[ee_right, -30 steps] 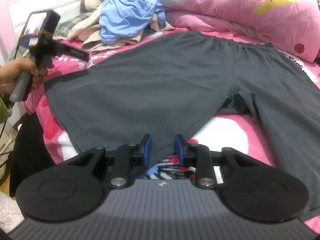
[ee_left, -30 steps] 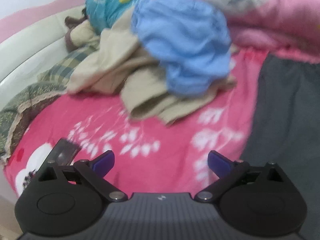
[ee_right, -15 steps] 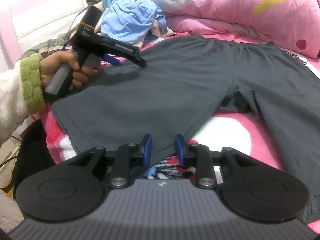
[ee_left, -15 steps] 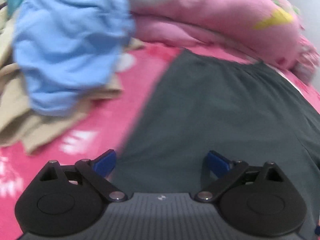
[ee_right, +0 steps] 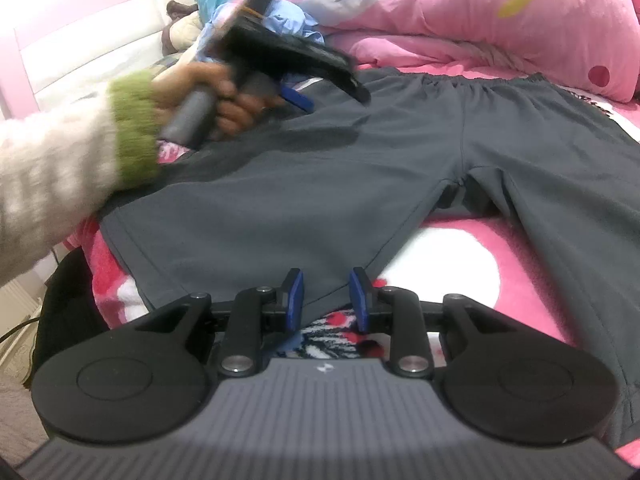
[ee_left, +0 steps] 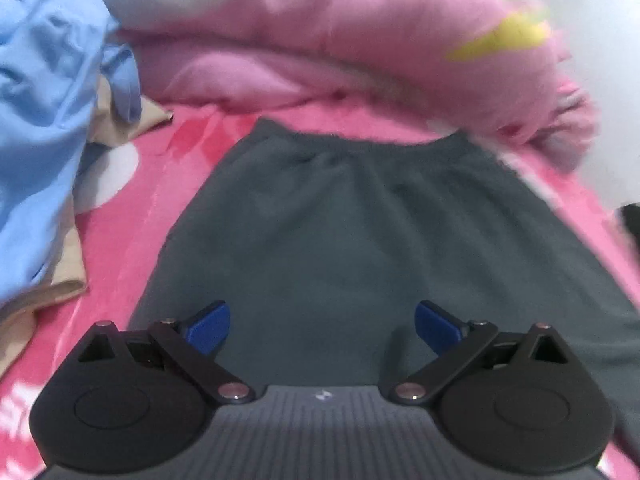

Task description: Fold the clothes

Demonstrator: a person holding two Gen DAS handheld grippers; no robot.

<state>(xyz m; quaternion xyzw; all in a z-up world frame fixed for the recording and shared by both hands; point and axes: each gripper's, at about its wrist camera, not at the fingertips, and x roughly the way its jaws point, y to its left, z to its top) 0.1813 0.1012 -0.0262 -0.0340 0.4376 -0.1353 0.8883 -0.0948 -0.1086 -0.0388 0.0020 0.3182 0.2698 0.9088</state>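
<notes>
While the shorts [ee_right: 360,184] lay flat on the bed [ee_right: 460,256], left claw [ee_left: 322,326] hung wide above them; right claw [ee_right: 326,294] sat narrow, empty, at a leg hem. Fabric looked light, limp; grip hems or waistband.

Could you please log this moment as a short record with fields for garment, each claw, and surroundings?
garment: dark grey shorts spread flat on the pink bedspread, unfolded
left claw: open wide, above the shorts, pointing toward the waistband
right claw: partly open, at the hem of one leg, gripping nothing
left hand: holding the left claw's handle
surroundings: blue garment on a beige pile beside the shorts; pink quilt behind
</notes>
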